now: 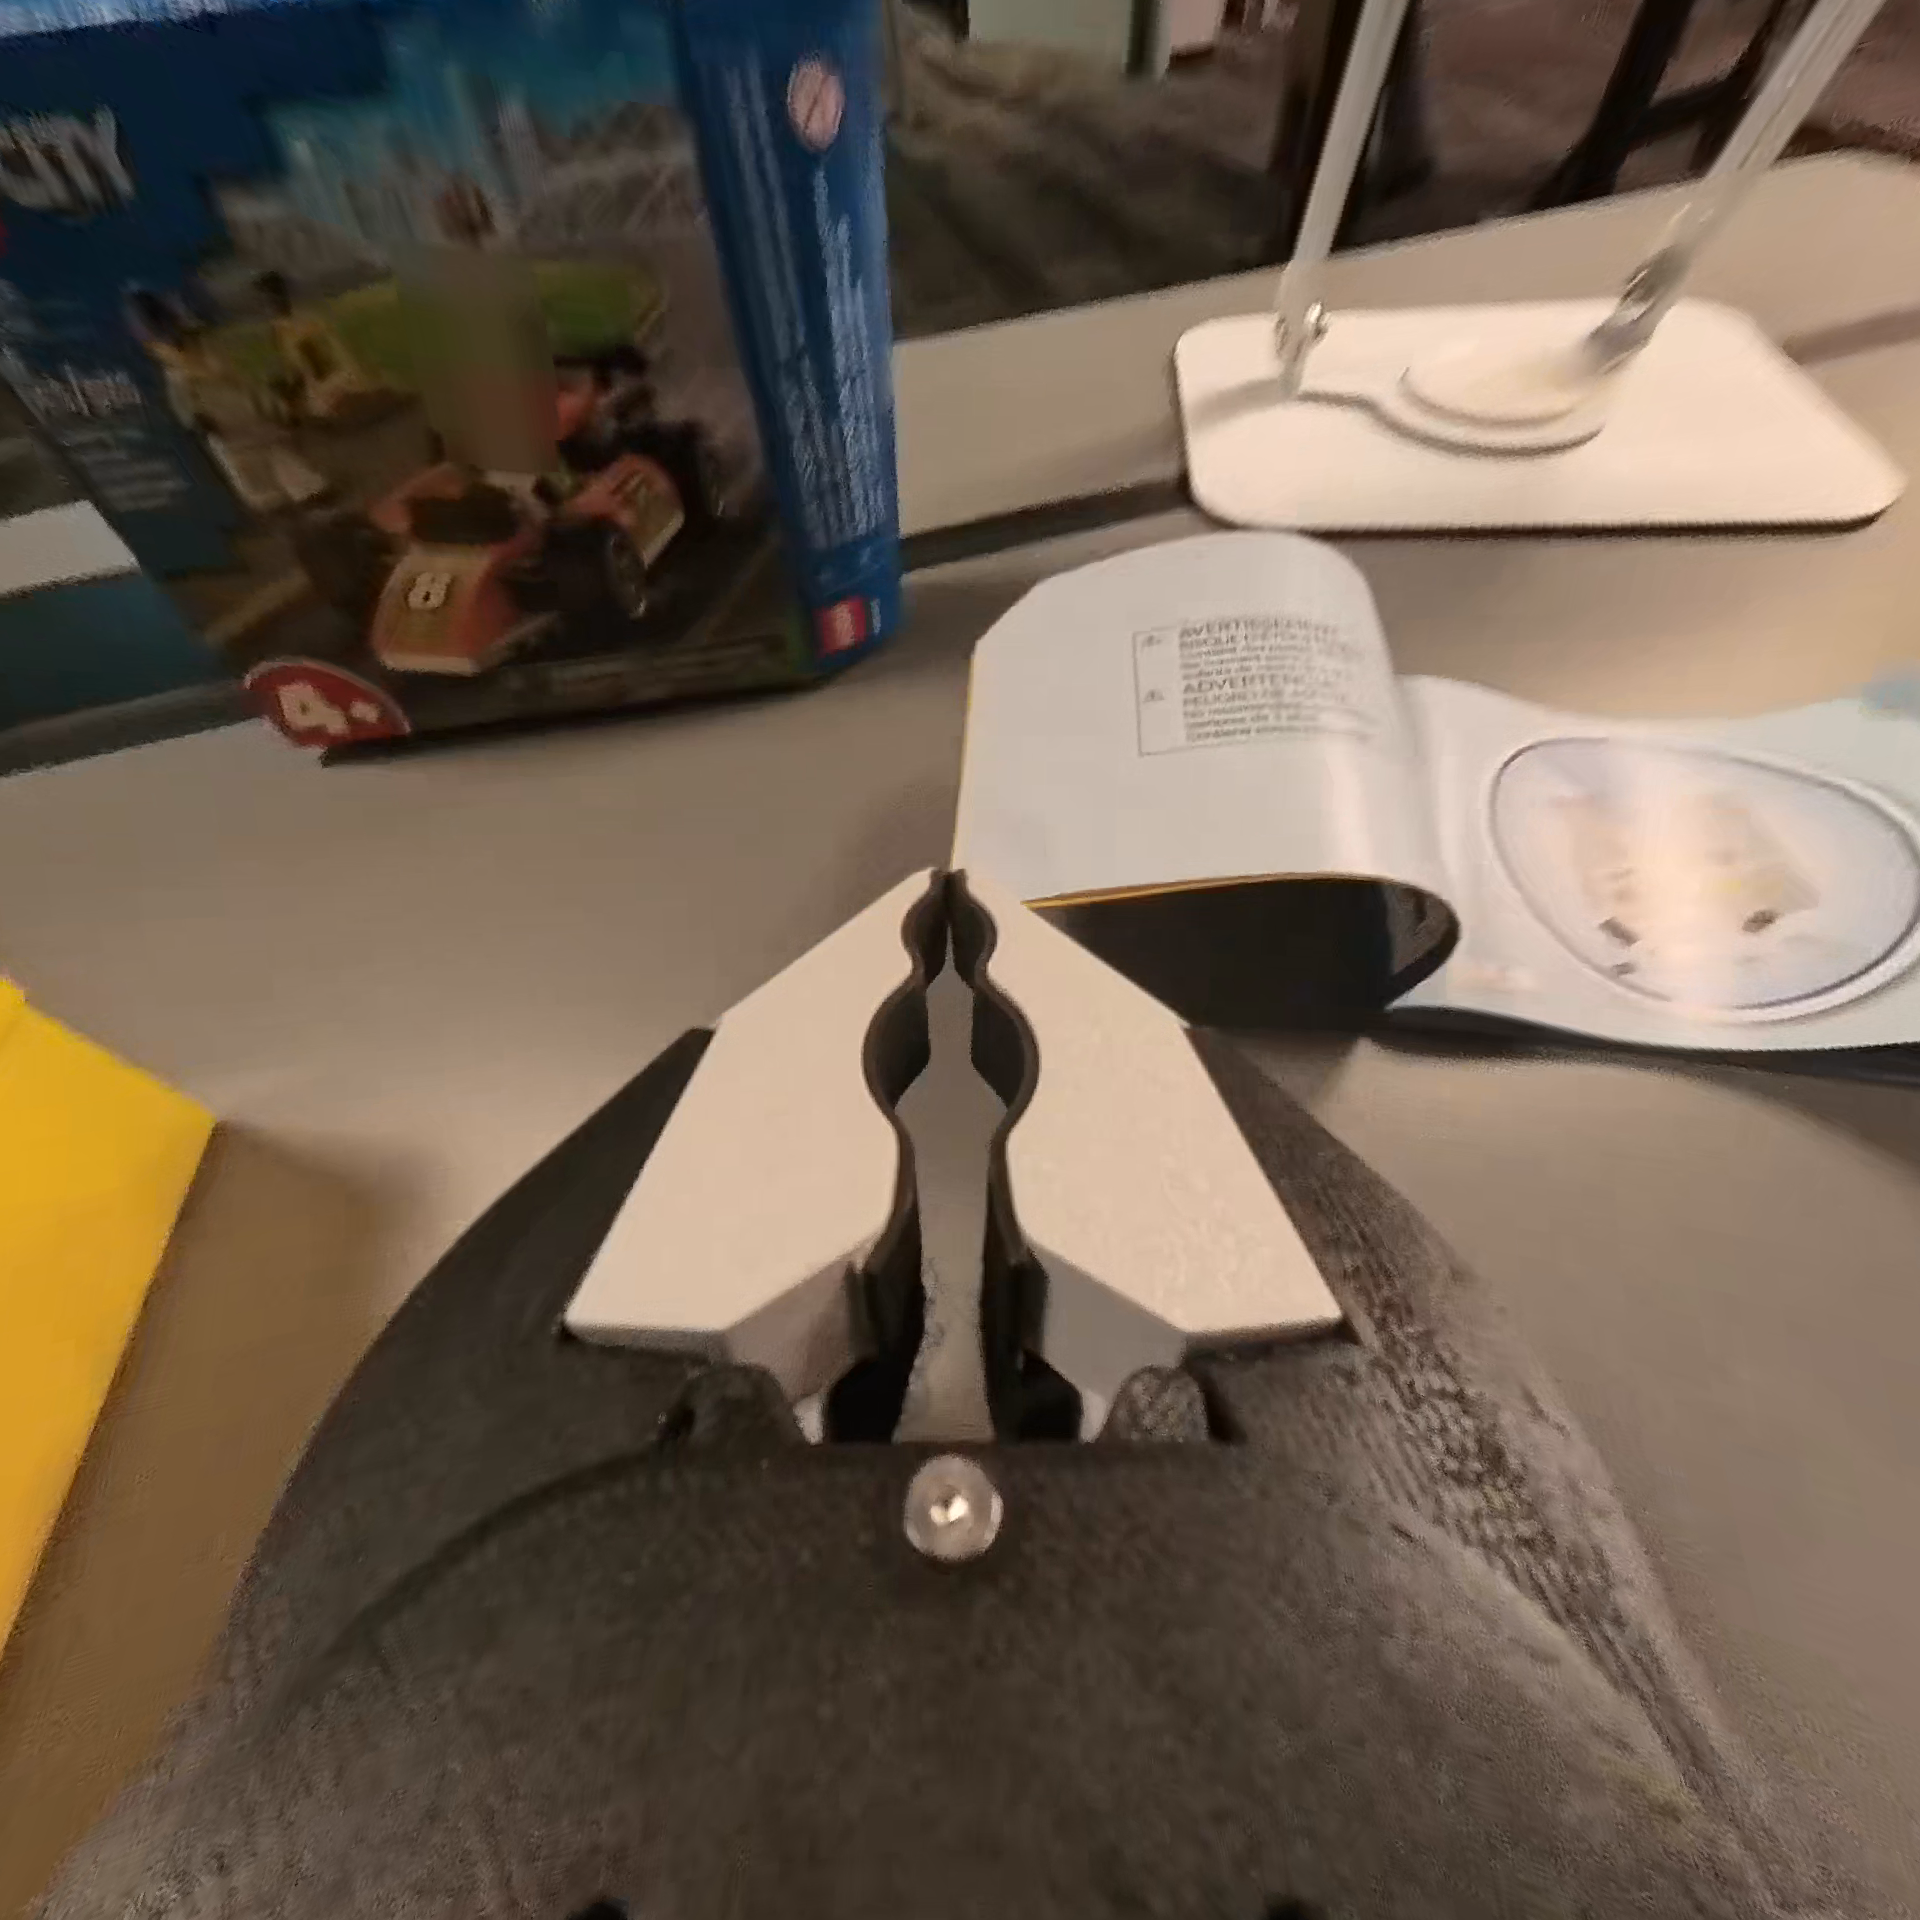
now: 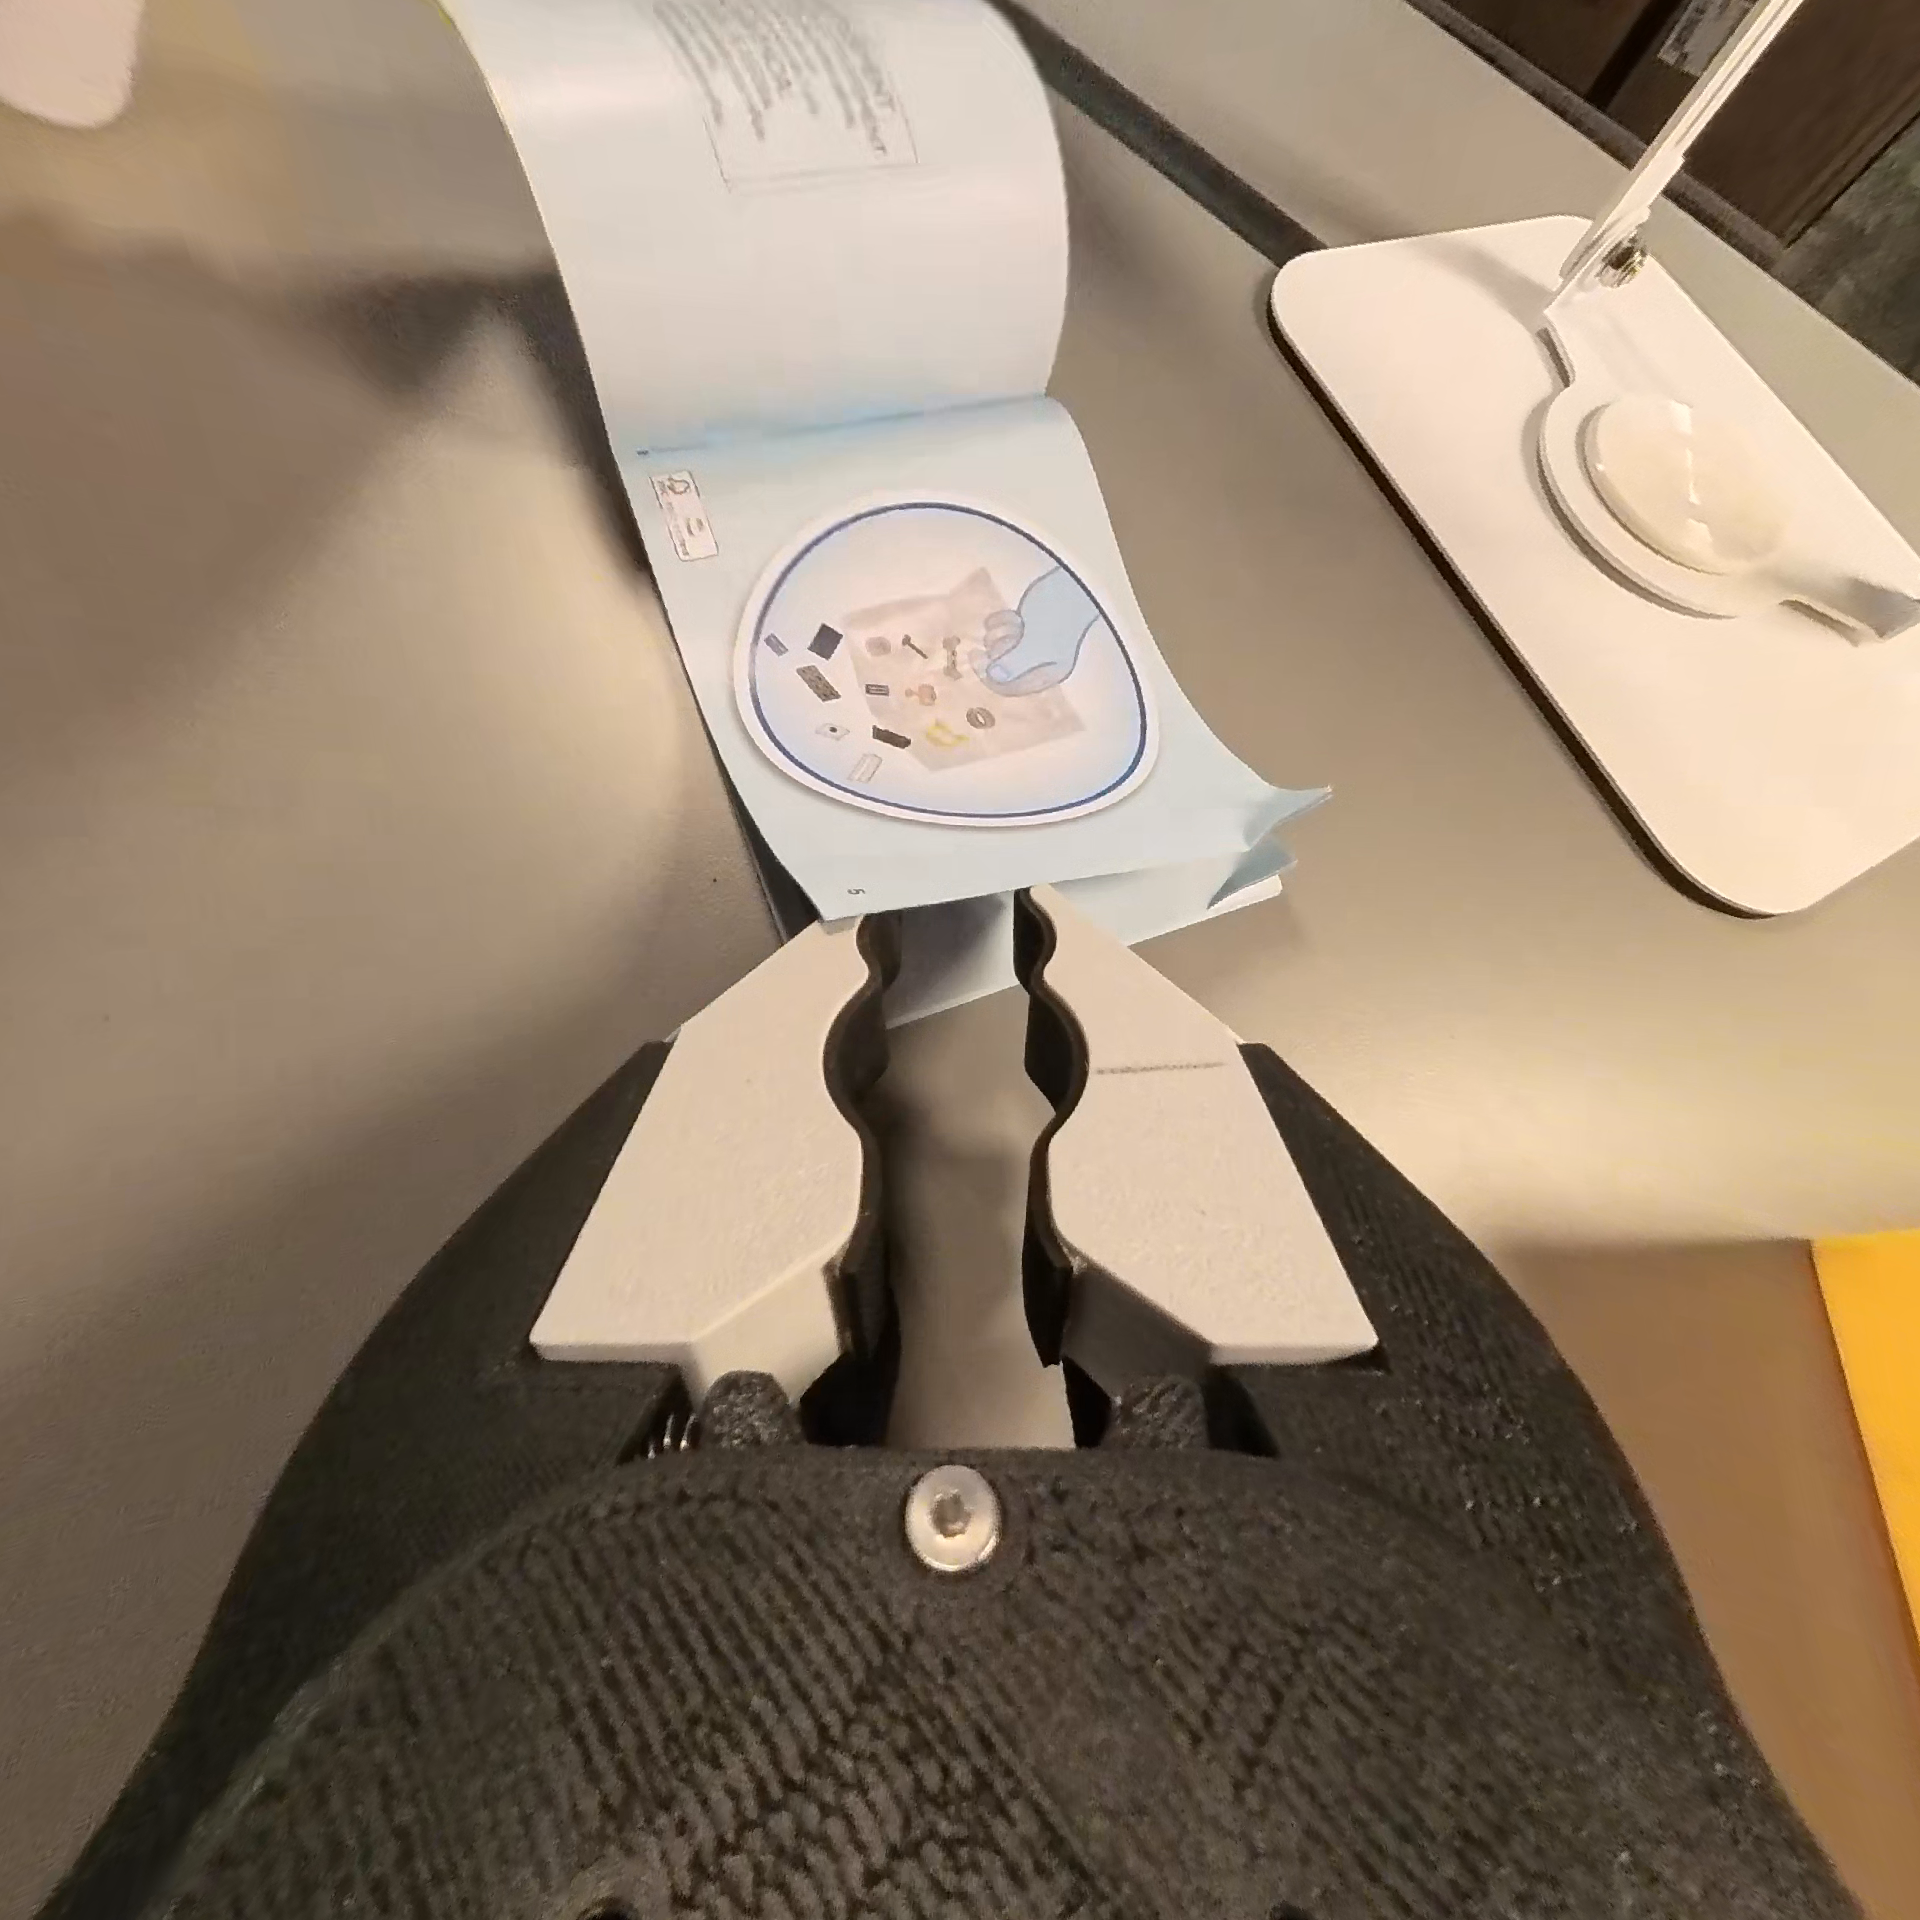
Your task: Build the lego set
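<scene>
The booklet (image 2: 914,665) lies open on the table at twelve o'clock from the right gripper (image 2: 948,906), whose narrowly parted jaws sit at its near page edge, while the left gripper (image 1: 948,883), pinched closed and empty, stays farther off.

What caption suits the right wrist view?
Open right tongs hover at the near edge of the open instruction booklet, beside a white lamp base.
</scene>
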`<action>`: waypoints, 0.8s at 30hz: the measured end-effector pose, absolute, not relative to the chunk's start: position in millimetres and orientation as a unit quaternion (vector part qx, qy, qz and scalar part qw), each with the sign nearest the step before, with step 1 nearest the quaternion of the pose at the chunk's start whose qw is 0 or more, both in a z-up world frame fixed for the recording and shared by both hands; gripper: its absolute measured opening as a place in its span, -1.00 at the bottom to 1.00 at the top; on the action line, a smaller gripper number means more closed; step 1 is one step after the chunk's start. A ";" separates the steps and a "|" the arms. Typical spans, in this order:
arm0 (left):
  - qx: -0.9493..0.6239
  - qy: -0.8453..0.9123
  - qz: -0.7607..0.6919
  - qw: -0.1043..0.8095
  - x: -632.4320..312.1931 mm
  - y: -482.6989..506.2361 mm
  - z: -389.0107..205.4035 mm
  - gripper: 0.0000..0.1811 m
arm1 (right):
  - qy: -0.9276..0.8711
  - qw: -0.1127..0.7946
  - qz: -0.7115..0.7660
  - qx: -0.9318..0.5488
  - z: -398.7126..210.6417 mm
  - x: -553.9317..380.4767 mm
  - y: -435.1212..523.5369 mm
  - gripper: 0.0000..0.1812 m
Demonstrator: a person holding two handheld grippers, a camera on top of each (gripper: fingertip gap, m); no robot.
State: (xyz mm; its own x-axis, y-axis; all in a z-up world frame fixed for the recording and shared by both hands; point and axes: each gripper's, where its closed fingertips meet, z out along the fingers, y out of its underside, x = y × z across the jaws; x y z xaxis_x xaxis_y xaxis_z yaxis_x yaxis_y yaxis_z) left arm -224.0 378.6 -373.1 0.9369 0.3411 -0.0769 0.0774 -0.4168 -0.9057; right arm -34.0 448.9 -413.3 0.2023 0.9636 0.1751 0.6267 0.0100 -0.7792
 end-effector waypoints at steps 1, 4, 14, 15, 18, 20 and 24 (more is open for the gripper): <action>-0.837 -0.136 0.120 0.516 -226.4 376.8 -379.0 -1.00 | -0.594 0.390 0.216 -0.670 -413.4 -34.0 448.8 -0.78; -0.832 -0.140 0.097 0.528 -222.1 377.2 -374.9 -1.00 | -0.593 0.389 0.217 -0.671 -413.5 -34.0 449.0 -0.78; -0.679 0.087 0.262 0.680 -140.8 386.2 -293.6 -0.50 | -0.570 0.387 0.248 -0.681 -407.9 -33.1 452.5 -0.74; -0.691 0.107 0.225 0.679 -126.3 392.6 -300.5 -0.43 | -0.568 0.386 0.251 -0.682 -407.5 -32.9 452.8 -0.73; -0.726 0.146 0.116 0.662 -92.4 407.2 -322.8 -0.37 | -0.564 0.386 0.256 -0.684 -406.7 -32.7 453.6 -0.73; -0.736 0.184 0.070 0.648 -73.8 410.5 -332.5 -0.47 | -0.564 0.385 0.256 -0.684 -406.8 -32.8 453.7 -0.73; -0.746 0.289 0.005 0.600 -40.4 412.1 -355.8 -0.60 | -0.565 0.384 0.255 -0.684 -407.1 -32.8 453.8 -0.73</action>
State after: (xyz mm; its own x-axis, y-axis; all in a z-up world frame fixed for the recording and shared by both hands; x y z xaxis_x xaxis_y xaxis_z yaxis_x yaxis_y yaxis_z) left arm -40.4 412.1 -355.8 0.8330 -0.4250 -0.3543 -0.4376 -0.1141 -0.8919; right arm -32.8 453.8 -407.1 0.2317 0.9691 0.0843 0.5770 -0.0672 -0.8140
